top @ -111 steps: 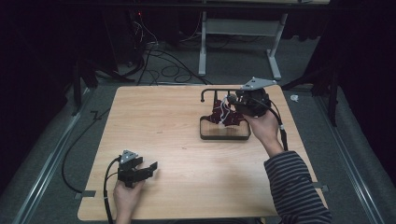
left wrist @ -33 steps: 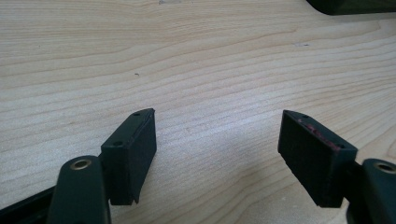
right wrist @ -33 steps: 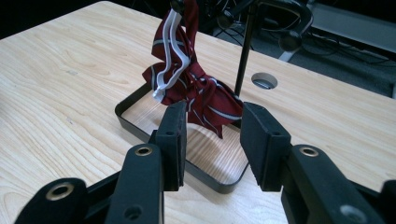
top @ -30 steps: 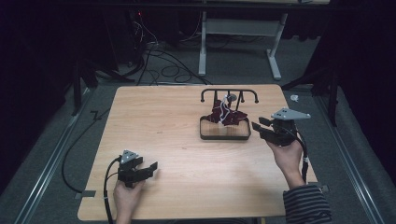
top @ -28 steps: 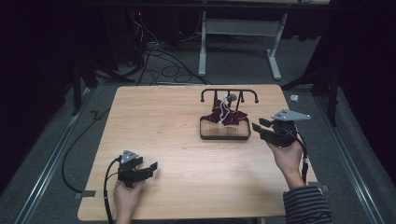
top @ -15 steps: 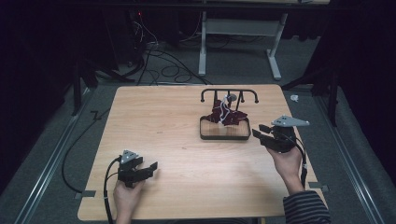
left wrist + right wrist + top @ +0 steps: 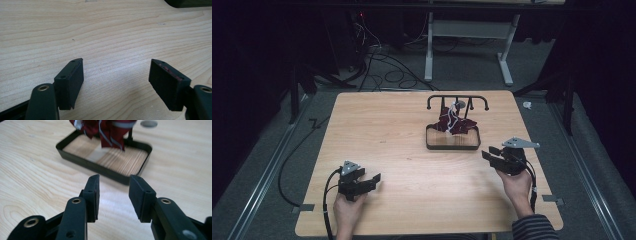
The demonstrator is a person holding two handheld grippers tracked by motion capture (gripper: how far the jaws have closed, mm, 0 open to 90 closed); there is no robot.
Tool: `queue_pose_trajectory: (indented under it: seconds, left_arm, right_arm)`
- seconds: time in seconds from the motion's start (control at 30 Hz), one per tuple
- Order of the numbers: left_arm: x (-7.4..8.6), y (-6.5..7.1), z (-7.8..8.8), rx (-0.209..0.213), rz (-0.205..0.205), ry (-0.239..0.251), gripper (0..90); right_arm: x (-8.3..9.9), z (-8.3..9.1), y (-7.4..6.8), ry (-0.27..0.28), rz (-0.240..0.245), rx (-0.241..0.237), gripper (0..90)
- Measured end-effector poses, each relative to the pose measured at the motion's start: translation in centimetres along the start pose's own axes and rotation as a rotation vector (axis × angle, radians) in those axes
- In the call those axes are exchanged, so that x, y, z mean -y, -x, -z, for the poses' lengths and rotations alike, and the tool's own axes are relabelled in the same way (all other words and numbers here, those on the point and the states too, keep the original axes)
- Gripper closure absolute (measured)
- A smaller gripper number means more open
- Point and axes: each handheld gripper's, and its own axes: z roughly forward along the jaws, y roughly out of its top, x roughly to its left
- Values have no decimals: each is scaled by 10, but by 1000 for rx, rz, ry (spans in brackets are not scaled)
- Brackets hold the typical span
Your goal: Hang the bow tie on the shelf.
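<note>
A: Right gripper (image 7: 113,195): jaws parted, nothing between them, pads clear of the table (image 7: 382,125). Left gripper (image 7: 116,82): jaws spread wide over bare wood, nothing held.

B: Position of the work piece to be noted.

A: A dark red cloth with pale stripes (image 7: 107,130) is seen draped on a black stand (image 7: 457,98), hanging down into the black tray (image 7: 100,168) at its foot. The tray lies just ahead of the right gripper (image 7: 504,159) and well apart from the left gripper (image 7: 357,181).

B: Handling?

A: The cloth is judged light, soft and limp; it would be expected to sag and slide once lifted. A pinch on a bunched fold near the rail is judged safer than on a loose hanging tip. A white cord (image 7: 453,116) is tangled in it; snagging is possible.

B: Tray contents?

A: A bare wooden floor is seen, with the cloth's lower ends hanging into it.
</note>
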Motion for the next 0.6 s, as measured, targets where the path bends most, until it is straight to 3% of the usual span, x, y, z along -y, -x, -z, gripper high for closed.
queue_pose_trajectory:
  seconds: [0.33,0.5,0.6]
  left_arm:
    - [0,0,0,-2,-2,-1,286]
    - [0,0,0,-2,-2,-1,286]
    - [0,0,0,-2,-3,-2,287]
  right_arm:
    - [34,-24,-3,-53,-7,35,575]
    - [45,-37,-4,-115,18,64,528]
    - [46,-39,-10,-111,70,85,516]
